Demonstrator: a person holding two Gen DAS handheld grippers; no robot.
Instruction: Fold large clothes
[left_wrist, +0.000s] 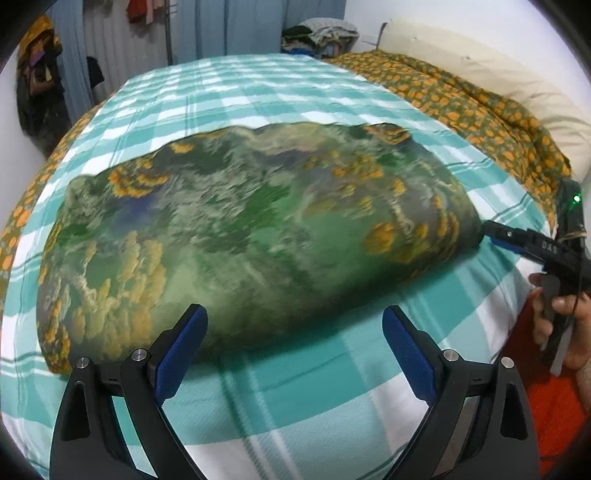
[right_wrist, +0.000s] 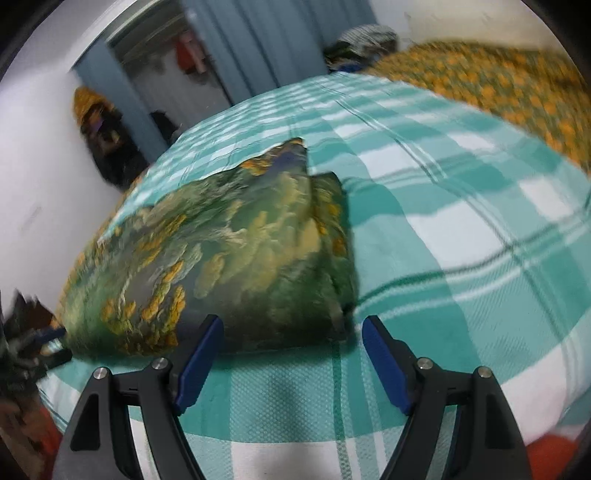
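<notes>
- Well, the garment, a big green cloth printed with orange and yellow blooms, lies in a rumpled heap on the teal checked bedsheet, towards the near edge of the bed.
- Seen from the left wrist, the left gripper hangs just short of the cloth's near hem with its blue pads spread wide, holding nothing.
- Only that view catches the right gripper side-on (a green light glows on its body), its tip touching the cloth's right end, with the person's hand around the grip.
- From the right wrist, the right gripper shows what the side view hides: its fingers are parted, with the garment lying just past the left pad and bare sheet ahead of the right one.
- At that view's left edge a dark blur touches the cloth's far end; too smeared to name.
- An orange floral blanket is bunched along the bed's far side in both views; the cream pillow behind it shows only from the left wrist.
</notes>
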